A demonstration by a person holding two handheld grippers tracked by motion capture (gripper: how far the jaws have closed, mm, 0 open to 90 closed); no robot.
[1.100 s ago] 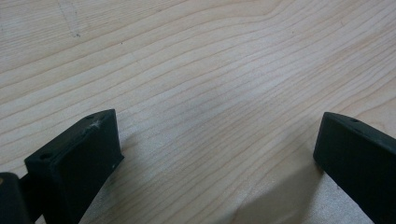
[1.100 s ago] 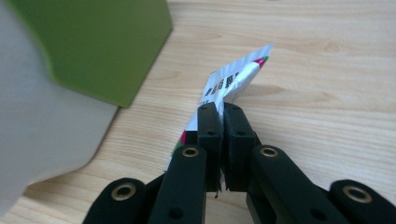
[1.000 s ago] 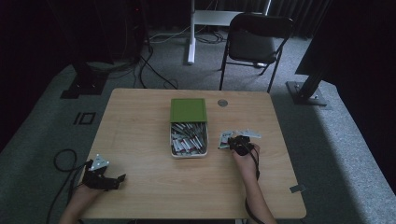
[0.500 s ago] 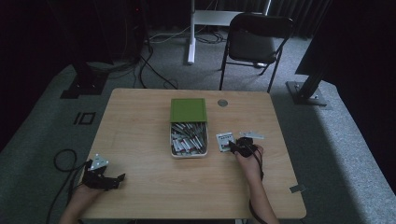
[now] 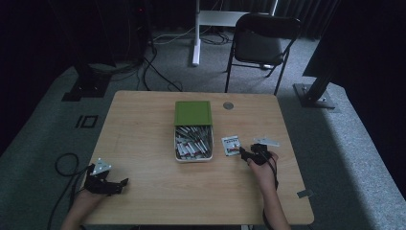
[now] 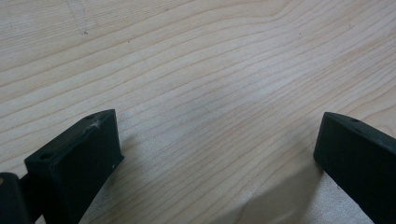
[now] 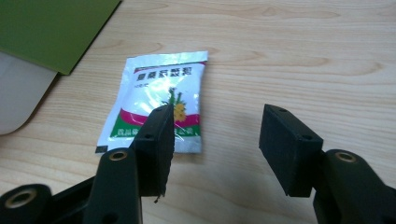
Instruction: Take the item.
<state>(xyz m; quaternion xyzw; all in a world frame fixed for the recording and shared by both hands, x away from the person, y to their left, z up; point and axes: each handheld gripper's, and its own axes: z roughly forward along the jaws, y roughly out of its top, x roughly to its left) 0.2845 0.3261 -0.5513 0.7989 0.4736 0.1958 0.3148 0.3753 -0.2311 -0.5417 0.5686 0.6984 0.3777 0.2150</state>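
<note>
Lying flat on the wooden table [image 7: 303,51] beside the white box [image 5: 193,158], the glossy white foil sachet [image 7: 159,100] looks light, limp and probably slippery; pinch an edge. The right gripper [image 7: 215,140] has just been opening, nothing between its jaws.

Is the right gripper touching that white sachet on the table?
Cannot tell. In the right gripper view the right gripper stands open with bare table between the jaws, but one jaw overlaps the sachet, hiding any contact or gap.
</note>
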